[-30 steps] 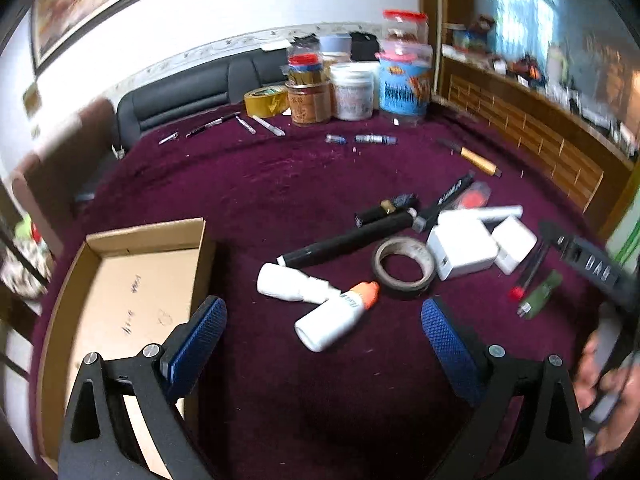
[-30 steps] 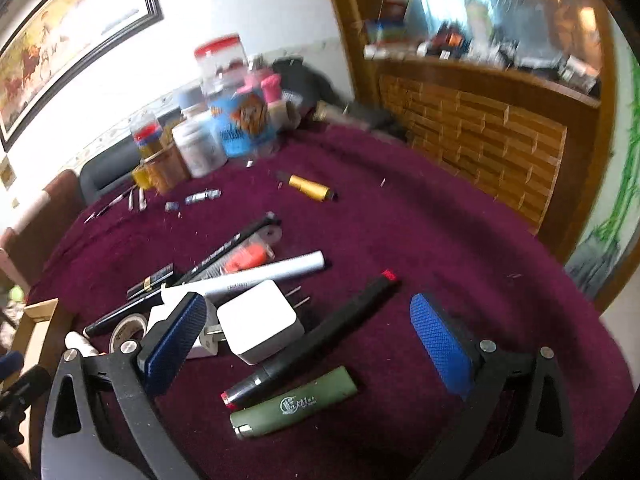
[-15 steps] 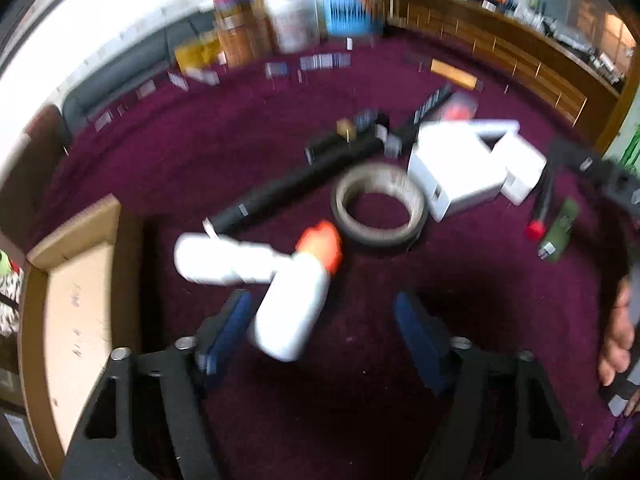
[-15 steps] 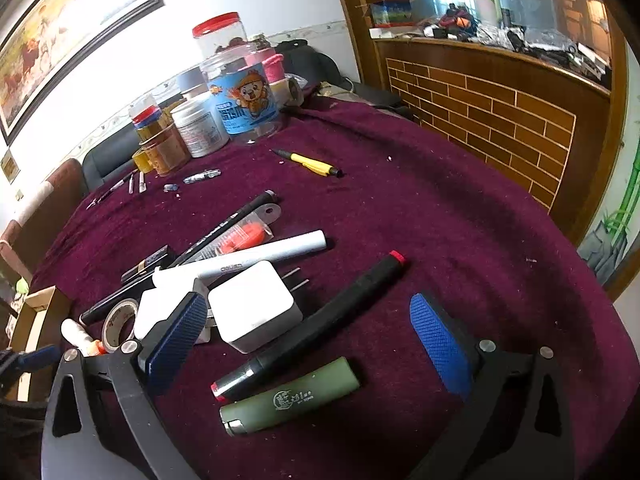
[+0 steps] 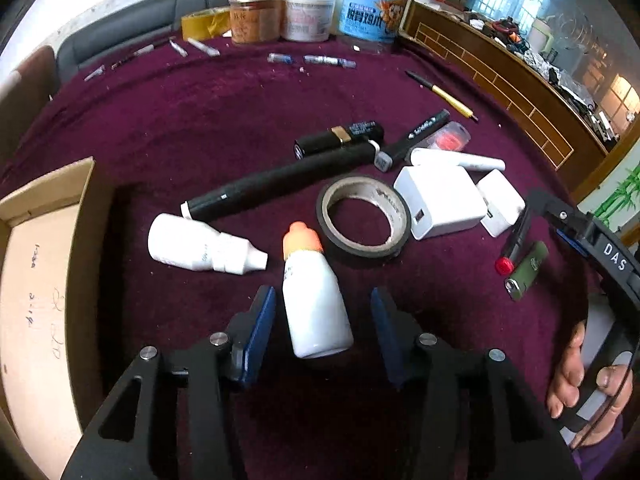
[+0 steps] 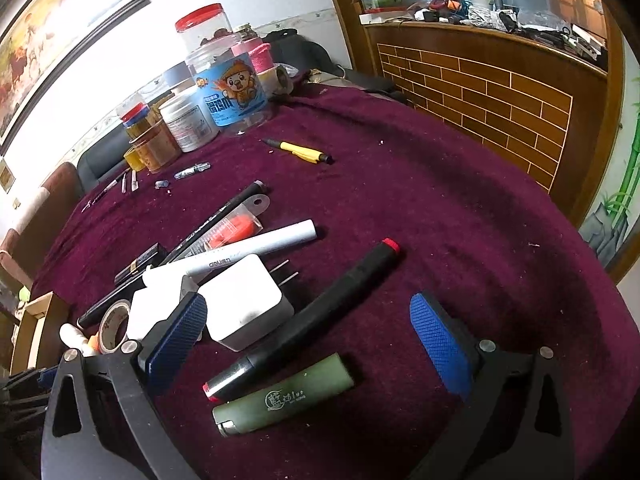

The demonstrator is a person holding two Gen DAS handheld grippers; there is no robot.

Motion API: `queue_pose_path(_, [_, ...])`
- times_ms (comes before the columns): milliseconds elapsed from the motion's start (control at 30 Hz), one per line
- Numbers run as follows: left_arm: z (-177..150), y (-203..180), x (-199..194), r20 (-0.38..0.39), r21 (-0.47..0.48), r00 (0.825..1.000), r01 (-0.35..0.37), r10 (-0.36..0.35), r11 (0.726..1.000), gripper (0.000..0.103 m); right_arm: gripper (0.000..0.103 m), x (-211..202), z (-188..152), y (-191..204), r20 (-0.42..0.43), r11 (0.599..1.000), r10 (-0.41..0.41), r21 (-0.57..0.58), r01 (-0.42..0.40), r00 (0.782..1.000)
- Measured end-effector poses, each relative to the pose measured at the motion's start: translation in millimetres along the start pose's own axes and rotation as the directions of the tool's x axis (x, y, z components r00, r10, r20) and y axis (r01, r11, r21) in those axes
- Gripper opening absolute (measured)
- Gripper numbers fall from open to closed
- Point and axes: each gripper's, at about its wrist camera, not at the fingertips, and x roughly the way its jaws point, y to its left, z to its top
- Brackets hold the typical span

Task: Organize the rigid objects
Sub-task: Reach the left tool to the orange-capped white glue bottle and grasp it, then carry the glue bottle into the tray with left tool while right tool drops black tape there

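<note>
left tongs [image 5: 322, 308] just closing around a white bottle [image 5: 316, 312] with orange cap, pads not touching yet; right tongs [image 6: 308, 344] wide open, empty

On the bench [image 5: 200, 120]: box [image 5: 36, 280] at far left, two bottles beside it, one [image 5: 200, 246] lying crosswise, the other [image 5: 314, 304] lengthwise between the left hand-held gripper's [image 5: 322, 320] pads. Behind them a long marker [image 5: 280, 178]; right of it tape [image 5: 362, 218], then two chargers [image 5: 440, 200], then a lighter [image 5: 526, 270]. At the far edge, jars [image 5: 308, 12] in a row.
</note>
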Motion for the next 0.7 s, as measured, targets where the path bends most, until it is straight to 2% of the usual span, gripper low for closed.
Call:
queue_pose_path(33, [-1.3, 0.3, -0.9, 0.002, -0.009, 1.000, 0.002, -0.002, 1.000, 0.030, 0.102, 0.2, 0.1, -1.0, -0.001, 1.000, -0.002, 0.006, 0.002, 1.000])
queue_pose_path(67, [-3.2, 1.8, -2.4, 0.006, -0.022, 1.000, -0.004, 0.004, 1.000, 0.024, 0.102, 0.3, 0.2, -1.9, -0.002, 1.000, -0.003, 0.010, 0.003, 1.000])
queue_pose_path(167, [-10.2, 11.3, -12.4, 0.025, -0.090, 0.999, 0.025, -0.023, 0.996, 0.022, 0.102, 1.1, 0.4, -3.3, -0.005, 1.000, -0.004, 0.016, 0.004, 1.000])
queue_pose_path(267, [-18.2, 16.7, -33.3, 0.082, -0.131, 0.996, 0.032, -0.021, 0.991, 0.023, 0.102, 1.4, 0.3, -3.2, -0.006, 1.000, -0.005, 0.015, 0.005, 1.000])
queue_pose_path(333, [-25.6, 20.0, -50.8, 0.116, -0.158, 0.992, 0.060, -0.042, 0.986, 0.023, 0.102, 1.3, 0.2, -3.2, -0.006, 1.000, -0.009, 0.015, 0.010, 1.000])
queue_pose_path(533, [-49.3, 36.7, -103.2, 0.221, -0.205, 0.969, 0.152, -0.106, 0.967, 0.023, 0.102, 3.8, 1.0, -6.4, -0.029, 1.000, 0.001, 0.024, 0.000, 1.000])
queue_pose_path(600, [-56.3, 48.1, -117.0, 0.243, -0.219, 0.964, 0.167, -0.111, 0.961, 0.023, 0.100, 0.5, 1.2, -2.3, -0.080, 1.000, -0.028, -0.010, 0.028, 0.996])
queue_pose_path(700, [-63.1, 65.9, -126.0, 0.263, -0.257, 0.956, 0.200, -0.130, 0.946, 0.023, 0.099, -34.3, 5.6, 23.4, -0.029, 0.996, 0.020, -0.090, -0.023, 0.999])
